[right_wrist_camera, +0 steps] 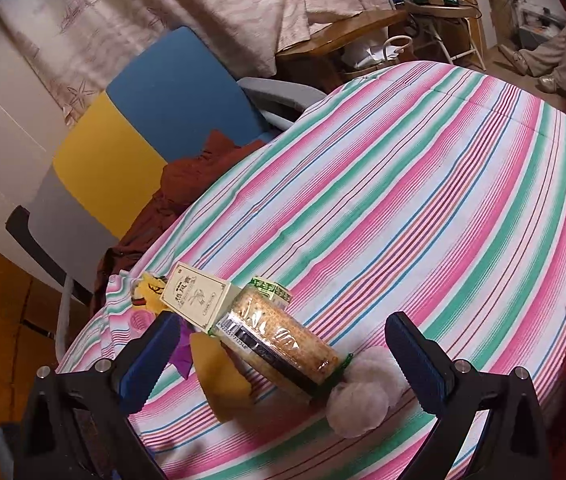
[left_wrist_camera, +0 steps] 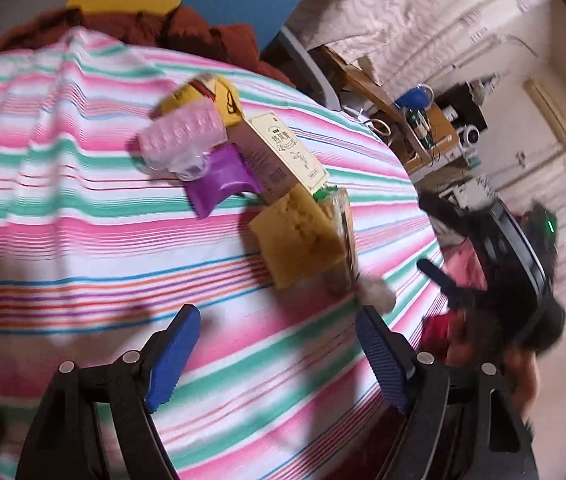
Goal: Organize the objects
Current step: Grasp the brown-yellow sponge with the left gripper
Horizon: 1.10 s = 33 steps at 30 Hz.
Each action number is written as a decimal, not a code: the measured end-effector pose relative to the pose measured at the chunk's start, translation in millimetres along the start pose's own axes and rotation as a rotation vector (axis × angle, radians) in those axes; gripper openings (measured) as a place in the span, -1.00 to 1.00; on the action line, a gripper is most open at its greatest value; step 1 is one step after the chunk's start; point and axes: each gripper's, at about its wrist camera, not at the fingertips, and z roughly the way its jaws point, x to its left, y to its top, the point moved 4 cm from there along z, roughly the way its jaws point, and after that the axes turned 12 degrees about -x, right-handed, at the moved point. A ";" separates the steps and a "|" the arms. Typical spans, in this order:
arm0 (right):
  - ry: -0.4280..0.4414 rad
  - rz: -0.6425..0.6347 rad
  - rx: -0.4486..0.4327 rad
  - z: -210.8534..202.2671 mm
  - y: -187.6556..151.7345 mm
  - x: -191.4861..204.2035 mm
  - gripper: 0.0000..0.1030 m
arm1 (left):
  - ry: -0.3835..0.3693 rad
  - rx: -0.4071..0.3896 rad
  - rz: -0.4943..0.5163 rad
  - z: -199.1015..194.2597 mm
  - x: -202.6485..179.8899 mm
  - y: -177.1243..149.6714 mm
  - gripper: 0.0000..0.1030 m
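The left gripper [left_wrist_camera: 277, 354] hangs over the striped table [left_wrist_camera: 63, 208] with its blue fingers [left_wrist_camera: 173, 360] spread wide and nothing between them. Ahead of those fingers lies a tight cluster: a pink roll [left_wrist_camera: 181, 136], a purple packet [left_wrist_camera: 221, 178], a cream box [left_wrist_camera: 283, 152] and a yellow pouch [left_wrist_camera: 297, 240], all touching or overlapping. The right gripper [right_wrist_camera: 287, 360] is also spread and empty. Between and just beyond its fingers [right_wrist_camera: 419, 364] lie a cracker pack [right_wrist_camera: 283, 340] and a white fluffy ball [right_wrist_camera: 359, 396], touching each other, with the cream box [right_wrist_camera: 199, 294] just beyond them, toward the left finger.
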 end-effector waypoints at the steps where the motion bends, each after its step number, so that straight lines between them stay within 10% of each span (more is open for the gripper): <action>1: 0.006 0.007 0.001 0.1 -0.1 -0.4 0.99 | -0.010 0.004 -0.021 9.1 -1.3 2.3 0.59; 14: 0.046 0.036 0.044 8.9 -2.3 -0.6 0.99 | -0.041 0.046 -0.233 80.8 -5.4 16.8 0.65; 27: 0.007 -0.019 0.096 21.8 -8.7 0.3 0.99 | -0.011 0.029 -0.054 67.5 2.0 12.8 0.16; 33: -0.022 -0.181 0.157 34.7 -23.2 20.3 0.99 | 0.007 0.066 0.229 10.5 -7.1 -15.2 0.16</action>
